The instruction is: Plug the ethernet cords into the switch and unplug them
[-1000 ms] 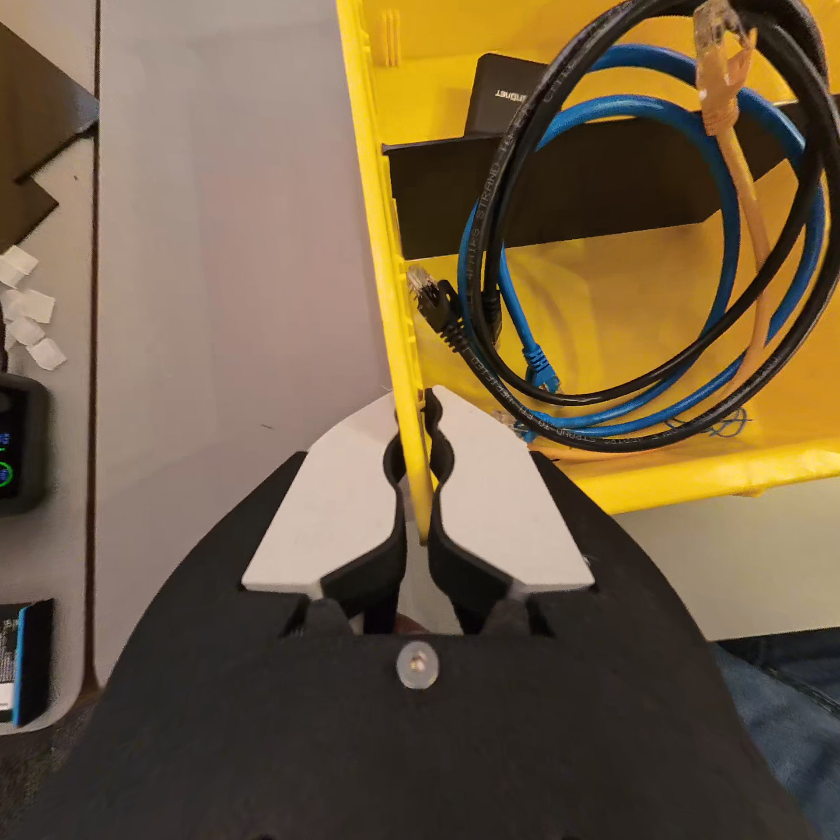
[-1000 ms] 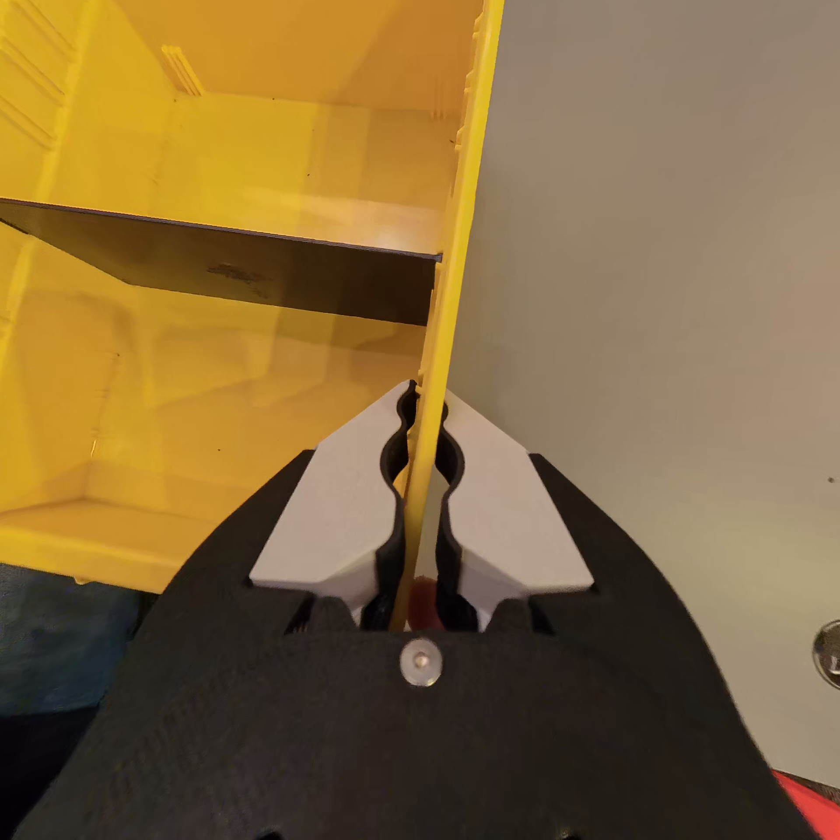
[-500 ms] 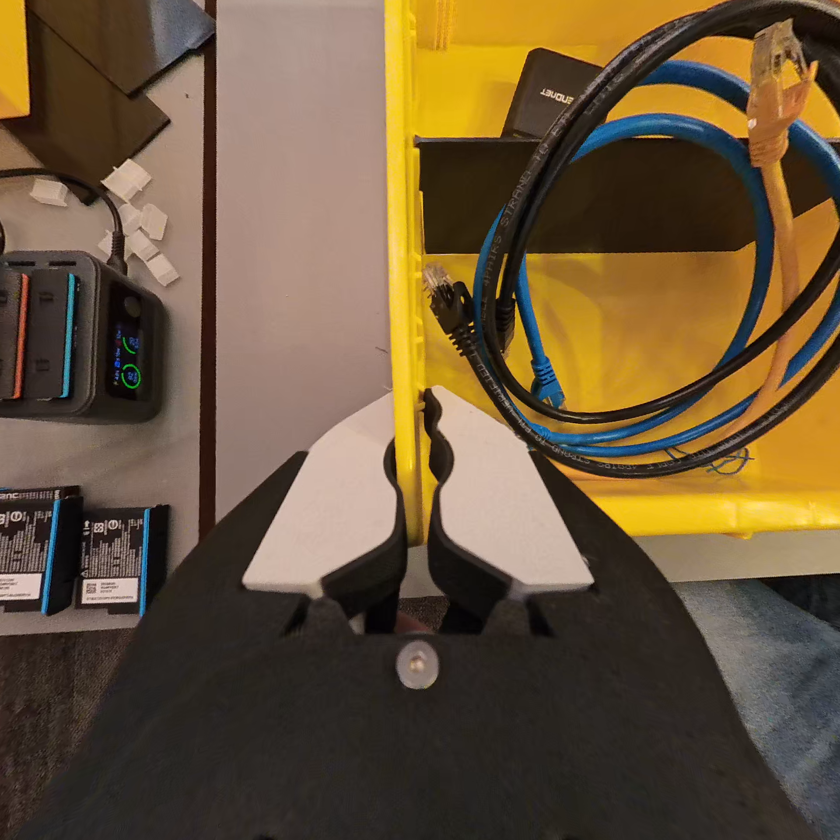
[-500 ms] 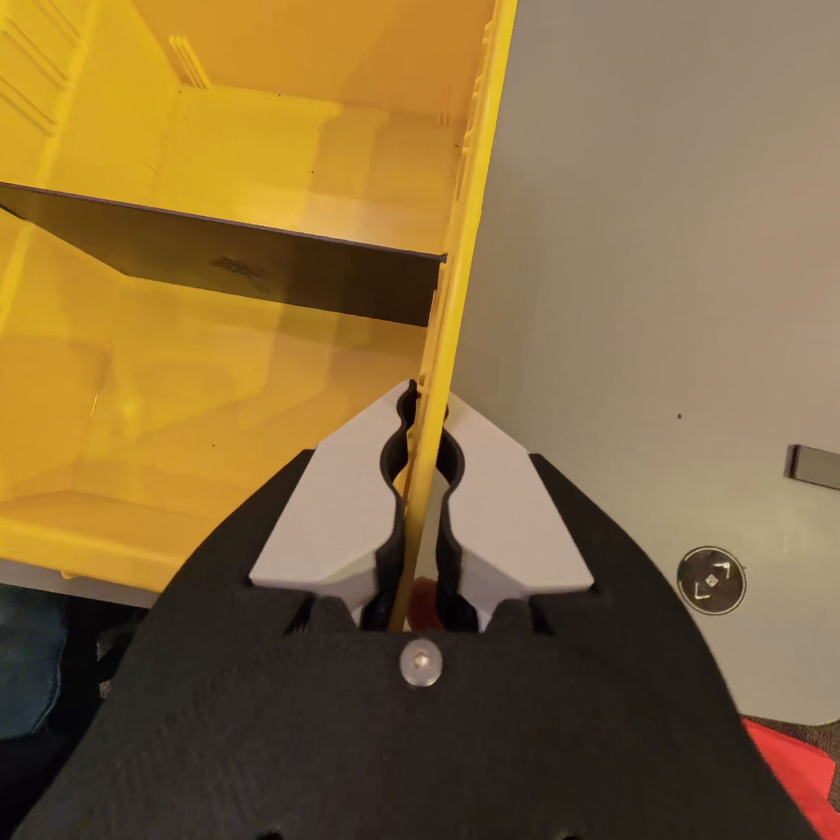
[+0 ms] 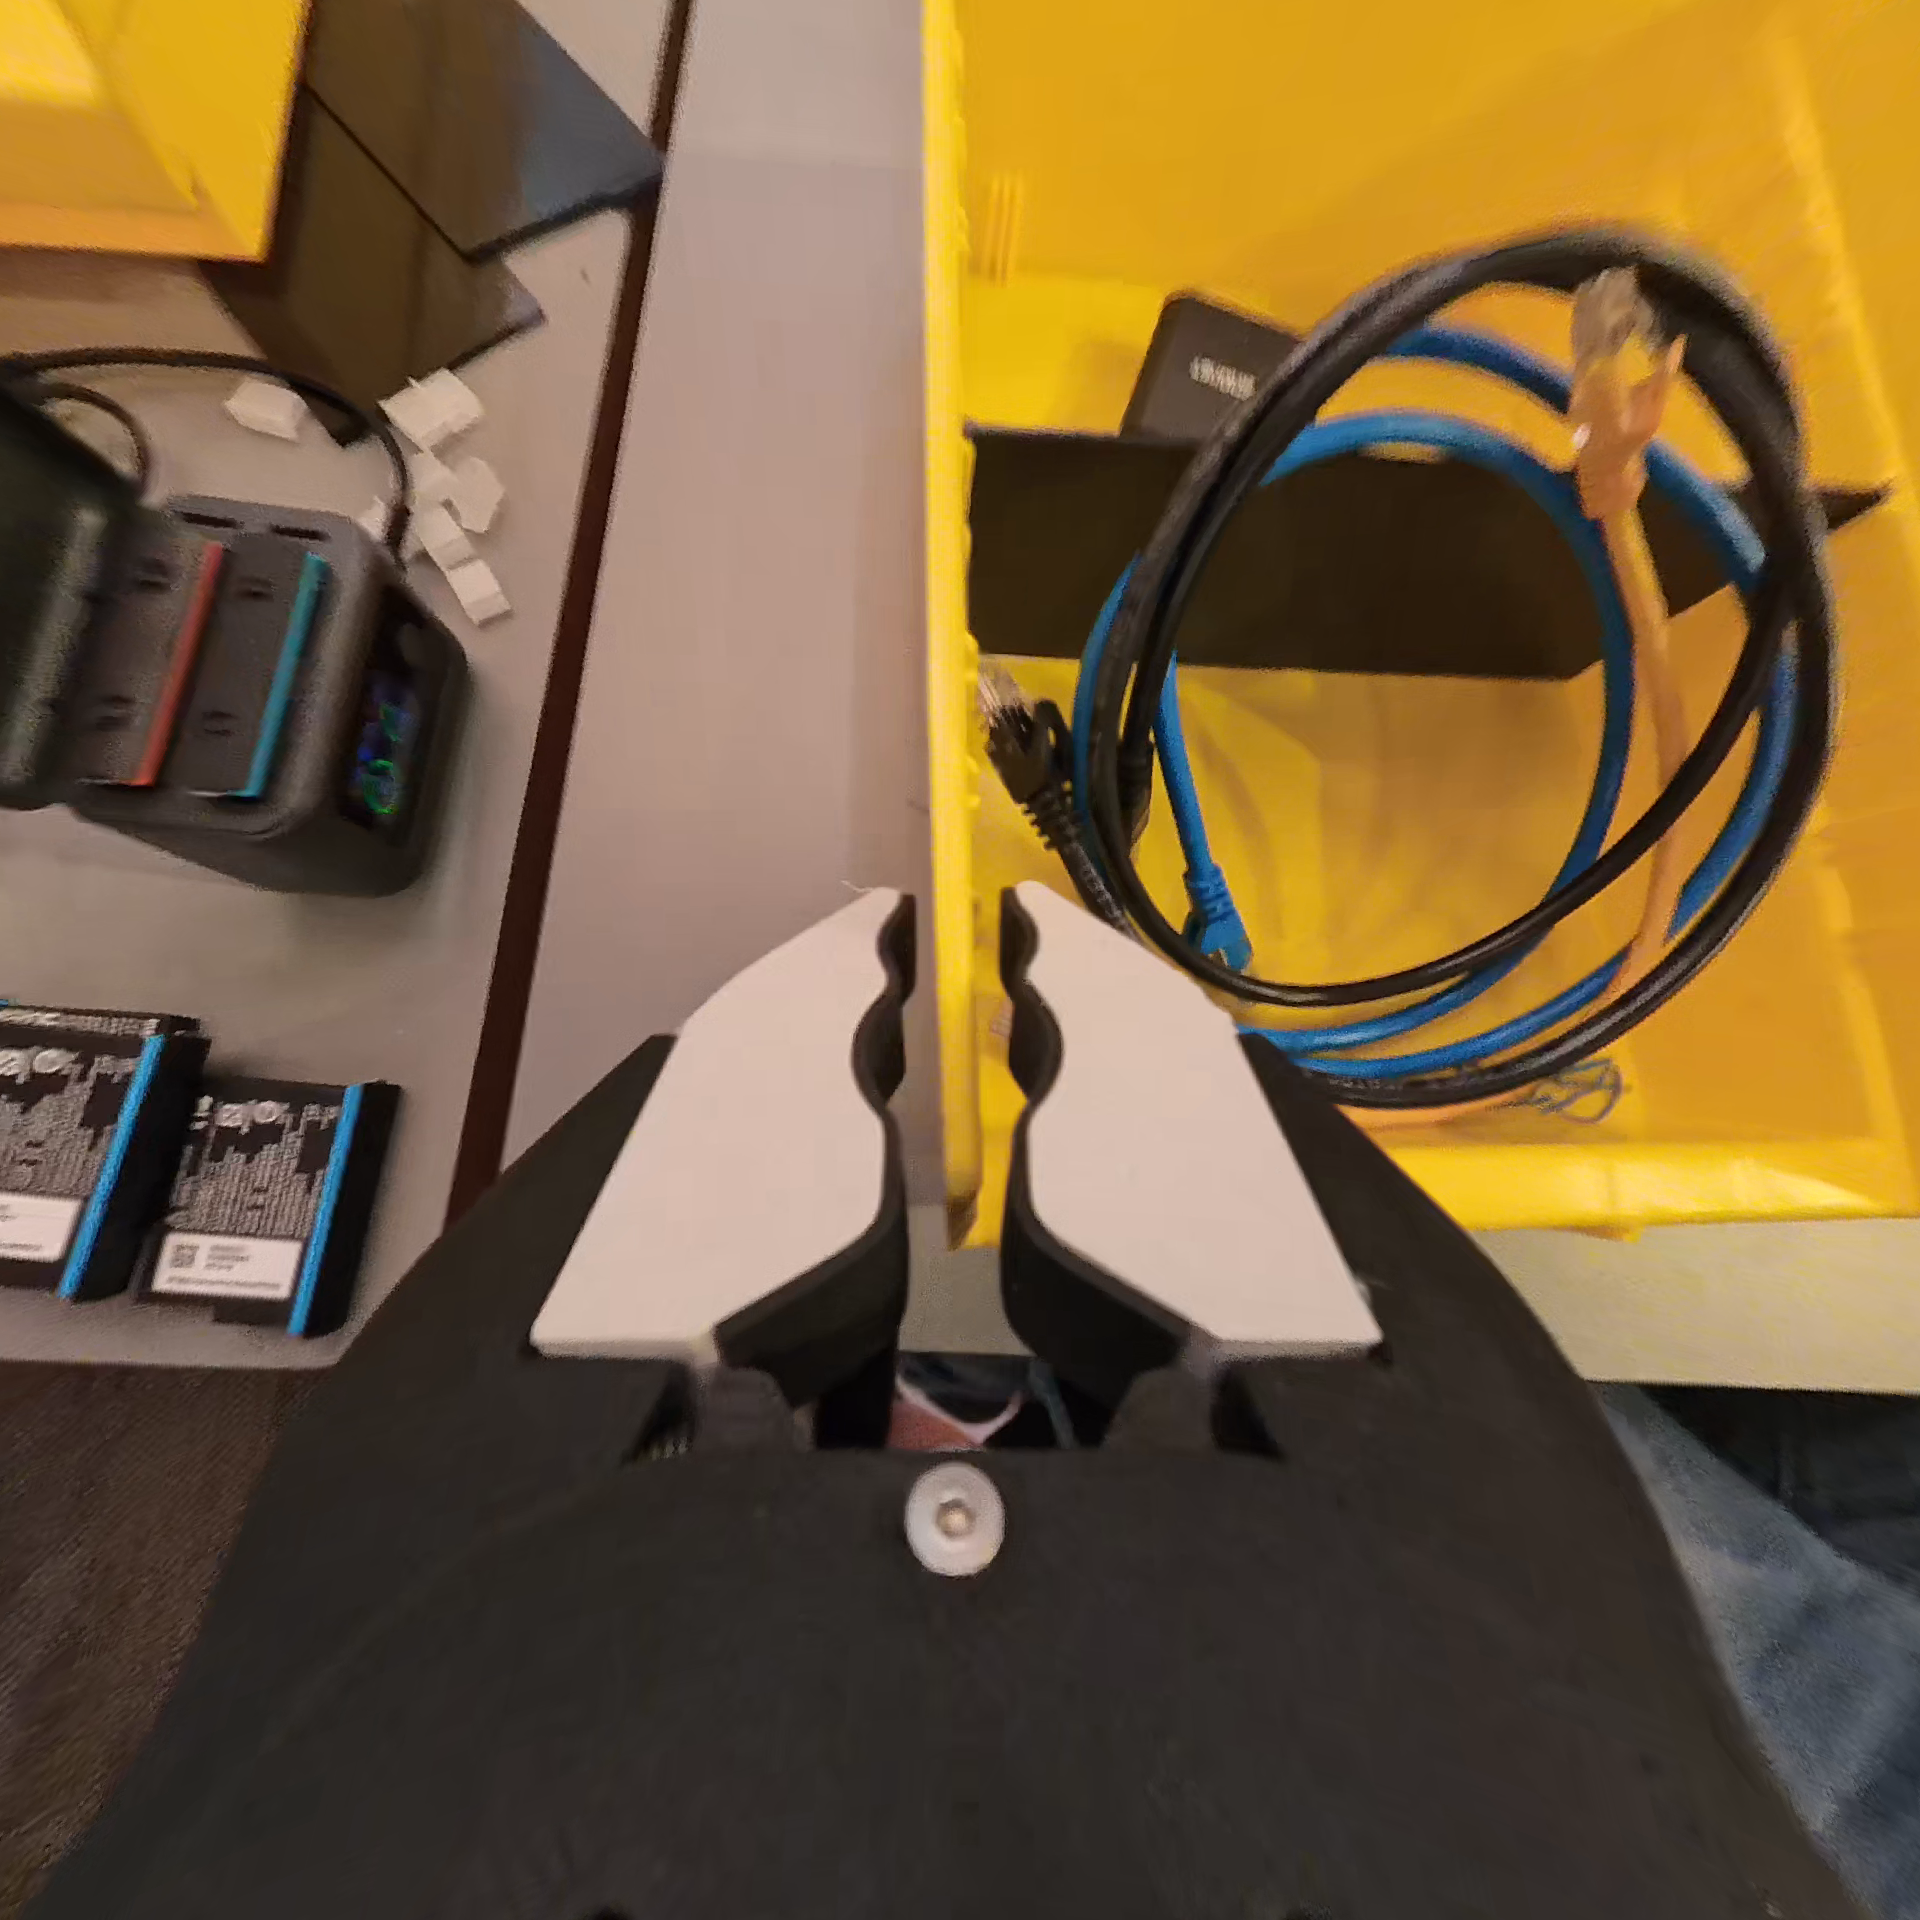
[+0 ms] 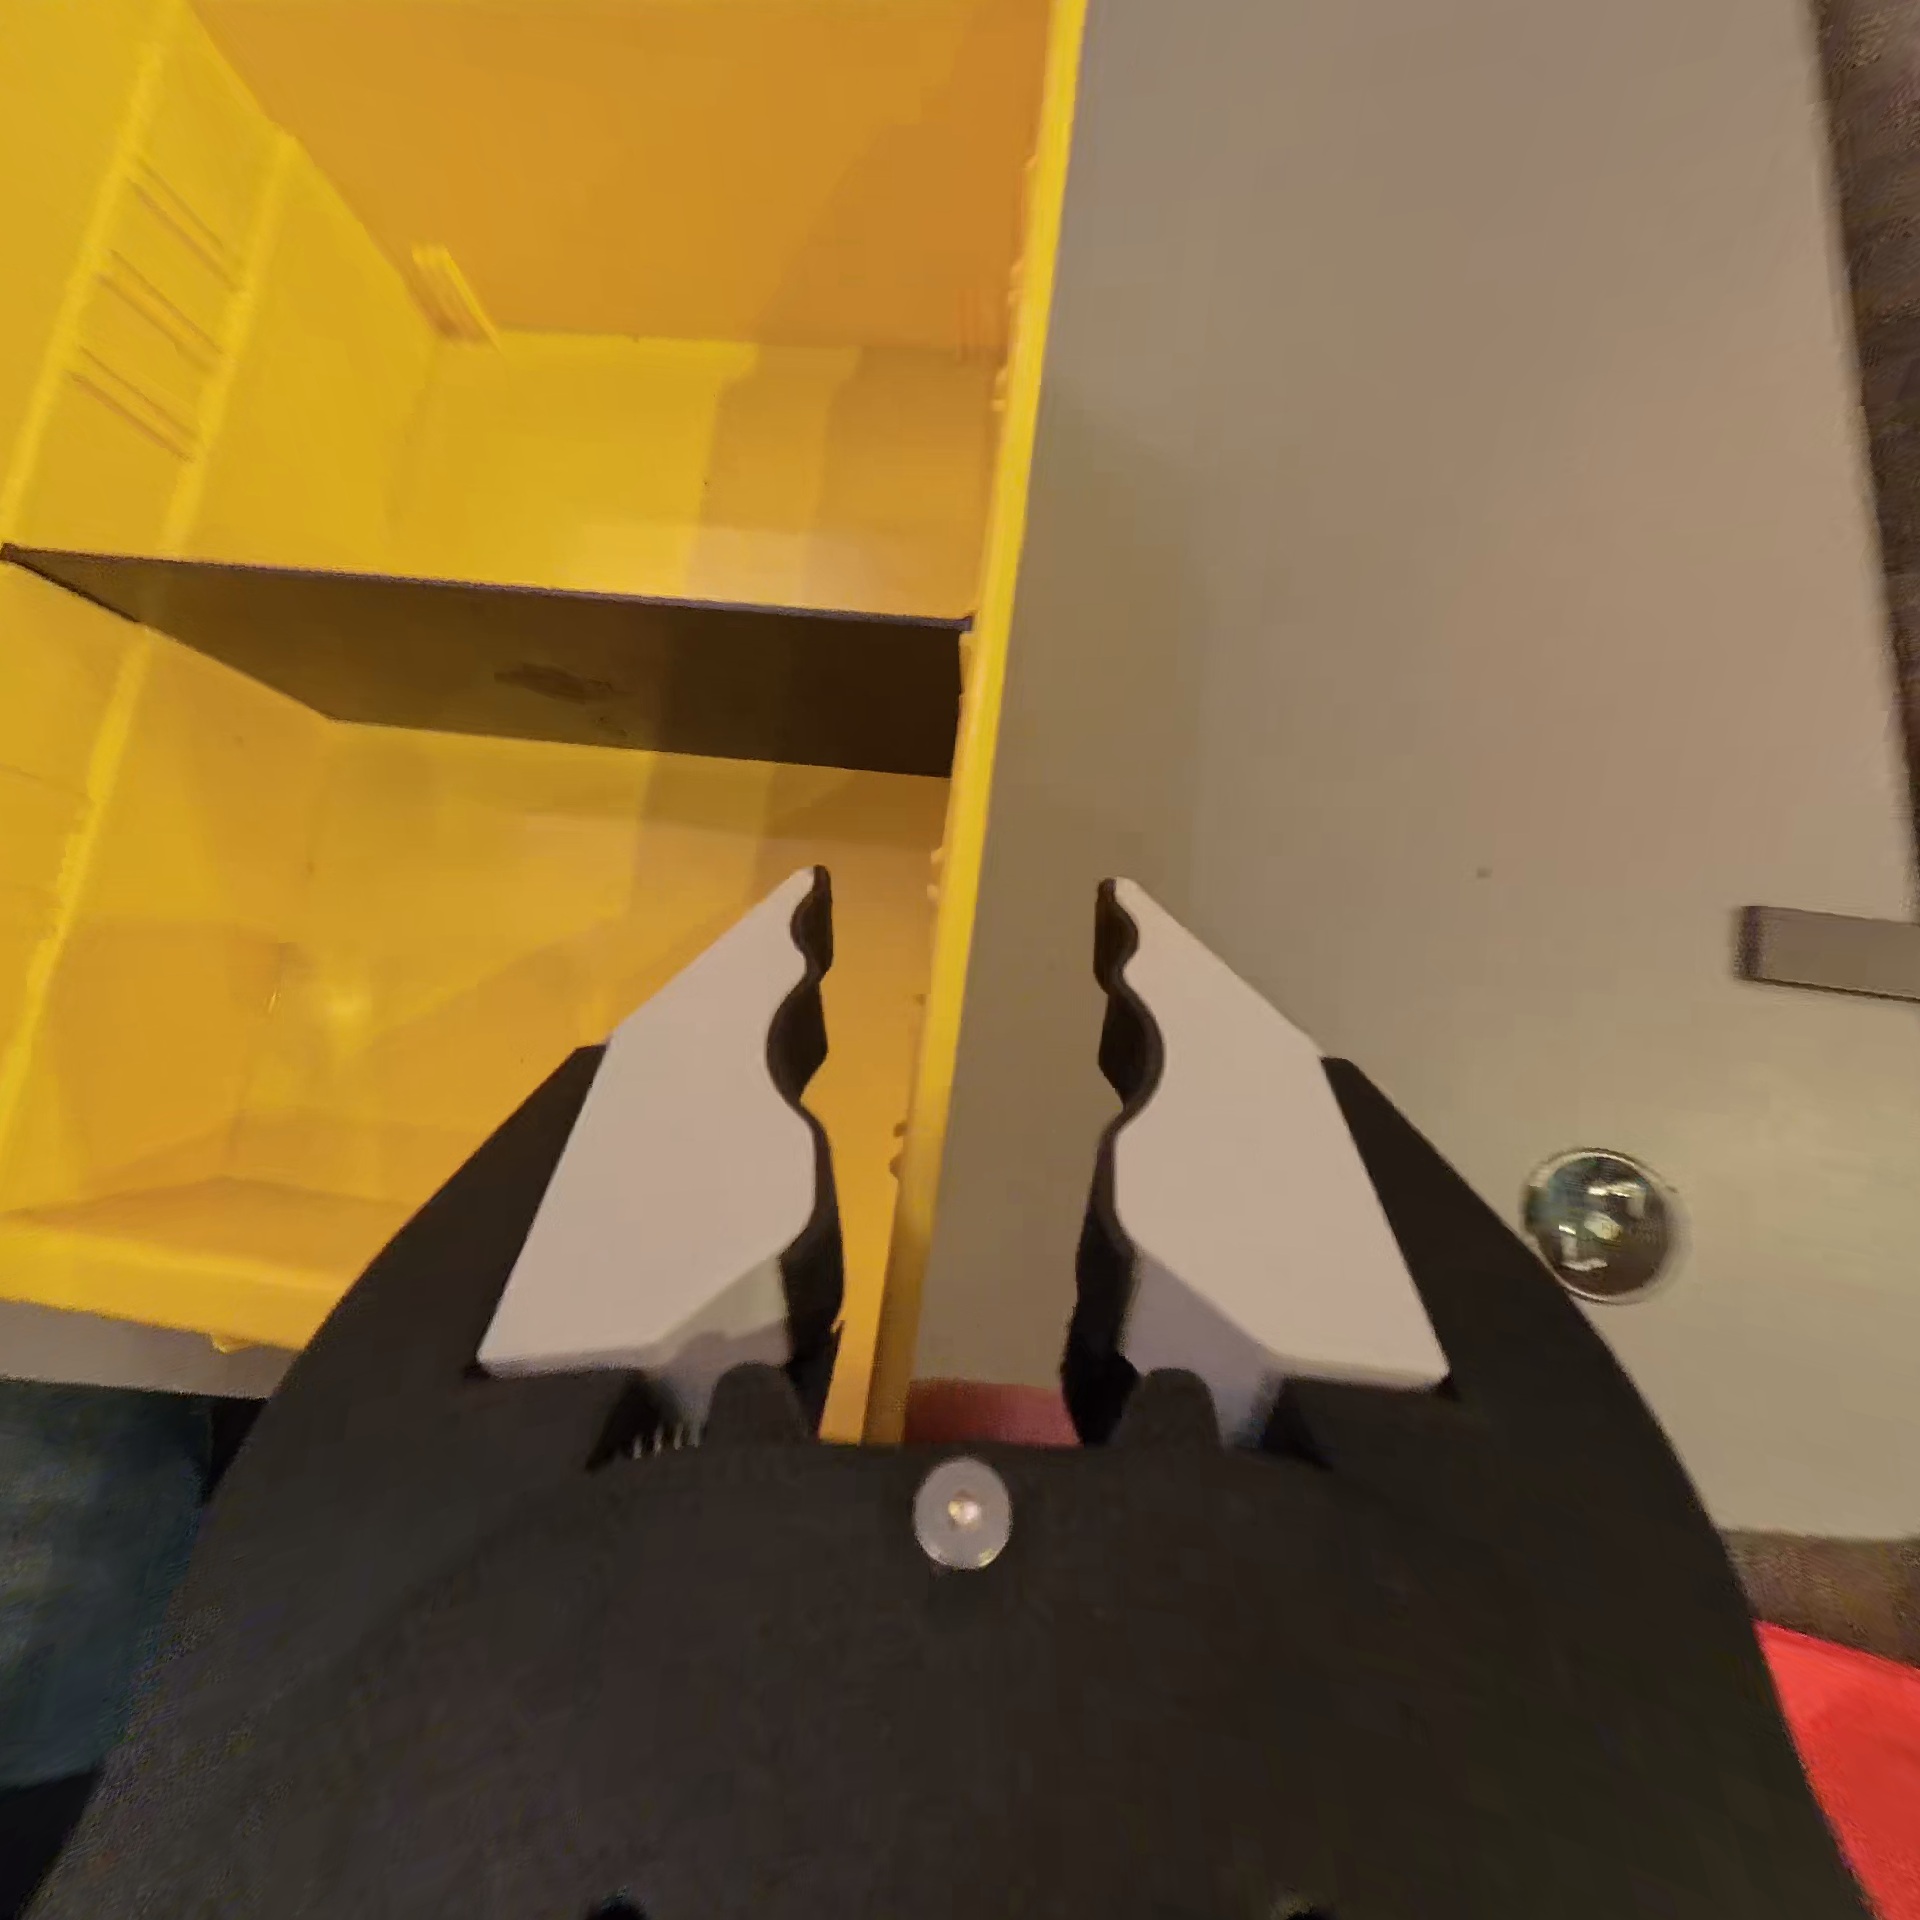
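Seems to be the bin-parking step, no plugging yet. Left gripper (image 5: 956,896) parted just a crack, straddling the left wall of the yellow bin (image 5: 940,520), not visibly pinching it. Right gripper (image 6: 964,878) spread wide over the right wall. Bin apparently down on the grey table (image 5: 769,520).

Cords all coiled in the near compartment: black cord (image 5: 1475,265), blue cord (image 5: 1605,675), orange cord (image 5: 1652,644). Switch (image 5: 1210,369) tucked behind the black divider (image 5: 1351,582) in the far compartment.

Tips for doing this bit well:
- Open the left a touch more before lifting, to avoid dragging the wall.
- Pull both straight up and back, not sideways.
- Fish the switch out first, probably.
- Then go for the black plug (image 5: 1023,738) by the left wall, easiest to reach.
- Watch the tangle; likely to lift as one bundle.
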Available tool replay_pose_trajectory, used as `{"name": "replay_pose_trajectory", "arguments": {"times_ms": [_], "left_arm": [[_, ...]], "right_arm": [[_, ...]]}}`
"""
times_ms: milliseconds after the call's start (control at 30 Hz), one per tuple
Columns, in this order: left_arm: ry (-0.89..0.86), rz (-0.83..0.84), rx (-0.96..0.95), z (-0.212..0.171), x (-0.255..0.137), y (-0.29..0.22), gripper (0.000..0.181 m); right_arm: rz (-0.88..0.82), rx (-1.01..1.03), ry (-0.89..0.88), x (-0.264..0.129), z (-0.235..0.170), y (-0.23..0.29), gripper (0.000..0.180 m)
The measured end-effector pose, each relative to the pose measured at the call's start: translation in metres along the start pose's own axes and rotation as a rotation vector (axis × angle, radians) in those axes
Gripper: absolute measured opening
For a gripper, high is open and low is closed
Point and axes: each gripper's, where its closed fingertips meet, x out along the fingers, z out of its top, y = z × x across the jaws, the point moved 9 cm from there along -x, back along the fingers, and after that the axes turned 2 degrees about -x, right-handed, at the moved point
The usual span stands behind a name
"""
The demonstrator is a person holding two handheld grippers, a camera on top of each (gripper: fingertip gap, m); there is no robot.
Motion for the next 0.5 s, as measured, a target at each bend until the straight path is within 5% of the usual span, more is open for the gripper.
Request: {"name": "replay_pose_trajectory", "arguments": {"times_ms": [33, 233, 367, 500], "left_arm": [[-0.035, 0.006, -0.008, 0.003, -0.008, 0.002, 0.018], [-0.292, -0.109, 0.093, 0.041, -0.072, -0.031, 0.06], [-0.363, -0.318, 0.269, 0.059, -0.09, -0.12, 0.073], [-0.257, -0.595, 0.406, 0.044, -0.061, -0.239, 0.099]], "right_arm": [[-0.037, -0.014, -0.033, -0.008, 0.002, -0.001, 0.053], [-0.203, -0.246, -0.26, -0.079, 0.038, 0.038, 0.071], [0.074, -0.449, -0.35, -0.091, 0.062, 0.129, 0.077], [0.34, -0.633, -0.316, -0.053, 0.065, 0.232, 0.099]]}}
